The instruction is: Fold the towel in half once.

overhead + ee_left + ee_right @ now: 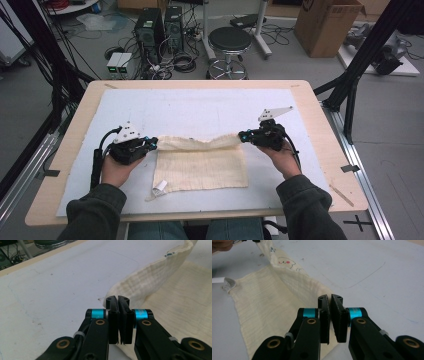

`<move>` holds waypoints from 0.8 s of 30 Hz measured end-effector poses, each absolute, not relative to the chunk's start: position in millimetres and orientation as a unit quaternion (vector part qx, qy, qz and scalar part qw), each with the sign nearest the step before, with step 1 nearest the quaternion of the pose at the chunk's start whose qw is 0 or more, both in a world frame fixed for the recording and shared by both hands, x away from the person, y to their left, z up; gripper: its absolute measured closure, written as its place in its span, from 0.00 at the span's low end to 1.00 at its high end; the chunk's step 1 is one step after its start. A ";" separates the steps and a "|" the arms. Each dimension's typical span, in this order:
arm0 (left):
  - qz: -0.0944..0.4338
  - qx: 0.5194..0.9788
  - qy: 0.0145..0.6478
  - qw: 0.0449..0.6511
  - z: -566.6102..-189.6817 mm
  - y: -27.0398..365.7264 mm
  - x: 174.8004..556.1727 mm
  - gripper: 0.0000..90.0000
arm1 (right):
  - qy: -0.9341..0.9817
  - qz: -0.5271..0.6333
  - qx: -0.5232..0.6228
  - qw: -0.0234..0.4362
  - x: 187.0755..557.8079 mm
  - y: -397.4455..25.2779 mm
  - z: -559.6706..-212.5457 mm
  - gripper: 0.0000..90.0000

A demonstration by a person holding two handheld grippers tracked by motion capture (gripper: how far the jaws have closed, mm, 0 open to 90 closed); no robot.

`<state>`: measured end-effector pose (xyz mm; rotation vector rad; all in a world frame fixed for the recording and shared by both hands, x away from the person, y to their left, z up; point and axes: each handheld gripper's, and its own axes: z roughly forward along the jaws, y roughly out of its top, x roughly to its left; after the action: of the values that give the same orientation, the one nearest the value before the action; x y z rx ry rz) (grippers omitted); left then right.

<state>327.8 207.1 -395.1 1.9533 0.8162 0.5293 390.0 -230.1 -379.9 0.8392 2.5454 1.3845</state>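
My left gripper [151,143] and right gripper [243,135] each pinch one far corner of the cream cloth [200,170] — jaws clenched on fabric in both gripper views. The held edge runs left-right between my hands, lifted and sagging slightly at mid-span; the rest of the cloth lies flat on the white mat [200,107], toward me. Judging by that, the next move likely carries this edge across the cloth's short axis. Wrists level, forearms symmetric, both hands equally near.
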 end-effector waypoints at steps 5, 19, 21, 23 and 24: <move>0.214 0.793 0.329 0.467 -396.2 206.8 321.8 0.96 | 0.843 0.457 0.278 0.058 384.1 -230.5 -382.0 0.95; 0.209 0.797 0.318 0.469 -401.4 203.9 308.3 0.96 | 0.844 0.462 0.267 0.059 368.8 -231.9 -385.0 0.95; 0.207 0.798 0.318 0.468 -402.6 203.7 305.7 0.96 | 0.844 0.461 0.267 0.057 366.0 -231.5 -385.6 0.95; 0.209 0.803 0.312 0.463 -402.7 202.8 303.4 0.96 | 0.844 0.463 0.265 0.057 364.1 -231.6 -387.8 0.95; 0.209 0.803 0.310 0.464 -402.6 202.3 302.4 0.96 | 0.844 0.461 0.267 0.057 362.9 -231.7 -389.1 0.95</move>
<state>302.4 202.3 -402.6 1.9739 0.7618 0.5132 362.9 -231.7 -389.1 0.8100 2.5597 1.3981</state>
